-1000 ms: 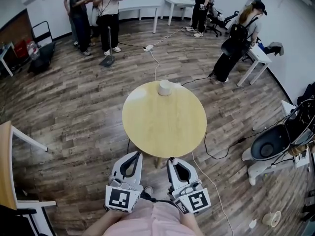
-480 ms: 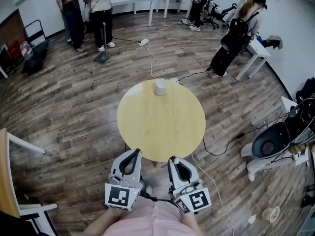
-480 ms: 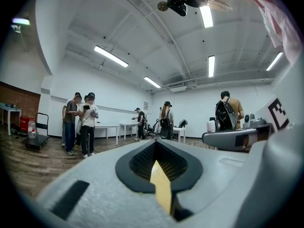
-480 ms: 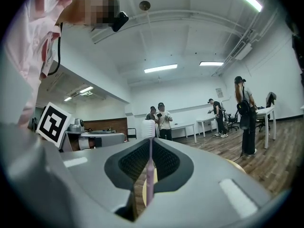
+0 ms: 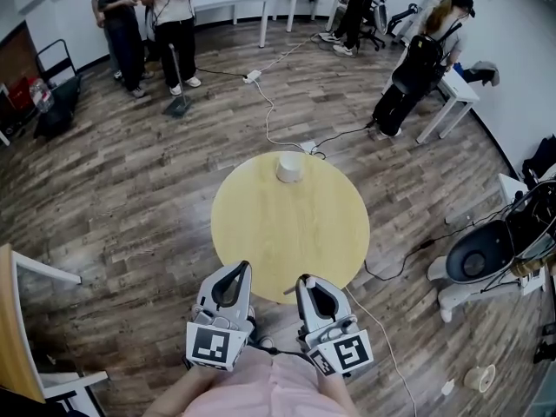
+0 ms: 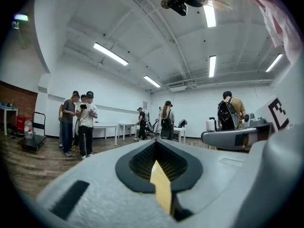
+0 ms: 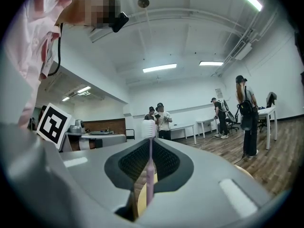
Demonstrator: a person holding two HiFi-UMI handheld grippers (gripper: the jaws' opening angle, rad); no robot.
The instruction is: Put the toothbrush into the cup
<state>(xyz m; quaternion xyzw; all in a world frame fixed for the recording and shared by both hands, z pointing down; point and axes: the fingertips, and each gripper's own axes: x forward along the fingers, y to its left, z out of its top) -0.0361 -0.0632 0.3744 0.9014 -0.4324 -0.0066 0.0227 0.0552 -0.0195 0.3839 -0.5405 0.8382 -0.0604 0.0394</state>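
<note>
A white cup (image 5: 289, 167) stands near the far edge of the round yellow table (image 5: 261, 233). My right gripper (image 5: 306, 281) hovers at the table's near edge, shut on a pink toothbrush (image 7: 148, 175). The handle runs forward between the jaws, and its white head (image 7: 149, 128) pokes out past the tips (image 7: 148, 144). My left gripper (image 5: 236, 269) is beside it to the left, level, with its jaws together and nothing in them (image 6: 156, 145). Most of the tabletop lies between both grippers and the cup.
Cables (image 5: 269, 111) trail across the wooden floor beyond the table. Several people stand at the far wall (image 5: 165, 24) and by a white desk (image 5: 452, 94) at the right. A dark round seat (image 5: 473, 259) sits at the right, and a table edge (image 5: 13, 320) at the left.
The table and cup have drawn closer. Both grippers have gone forward together and their tips now reach the table's near edge. The toothbrush is still held.
</note>
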